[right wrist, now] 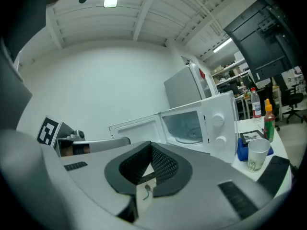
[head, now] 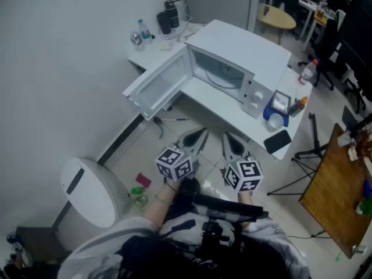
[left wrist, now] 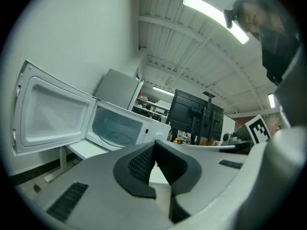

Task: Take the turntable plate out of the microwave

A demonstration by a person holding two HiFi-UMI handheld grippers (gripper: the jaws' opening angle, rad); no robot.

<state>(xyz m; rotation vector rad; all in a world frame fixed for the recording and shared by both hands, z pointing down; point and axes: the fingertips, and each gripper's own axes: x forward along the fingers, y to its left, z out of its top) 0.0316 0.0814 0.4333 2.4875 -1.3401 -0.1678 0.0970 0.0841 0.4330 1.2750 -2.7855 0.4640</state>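
Observation:
The white microwave (head: pixel 244 57) stands on a white table (head: pixel 215 106) with its door (head: pixel 160 86) swung open to the left. The glass turntable plate (head: pixel 224 74) lies flat inside the cavity; it also shows in the left gripper view as the plate (left wrist: pixel 117 137) and in the right gripper view as the plate (right wrist: pixel 192 135). My left gripper (head: pixel 200 135) and right gripper (head: pixel 229 139) hang side by side in front of the table, short of the microwave. Both are shut with nothing between the jaws. The left gripper (left wrist: pixel 154 145) and the right gripper (right wrist: pixel 151 147) point towards the oven.
A blue box with a paper cup (head: pixel 276 114) and a black flat object (head: pixel 277 140) sit on the table right of the microwave. Bottles (head: pixel 168 16) stand at the back left. A white bin (head: pixel 93 190) is on the floor at left, a wooden table (head: pixel 337 196) at right.

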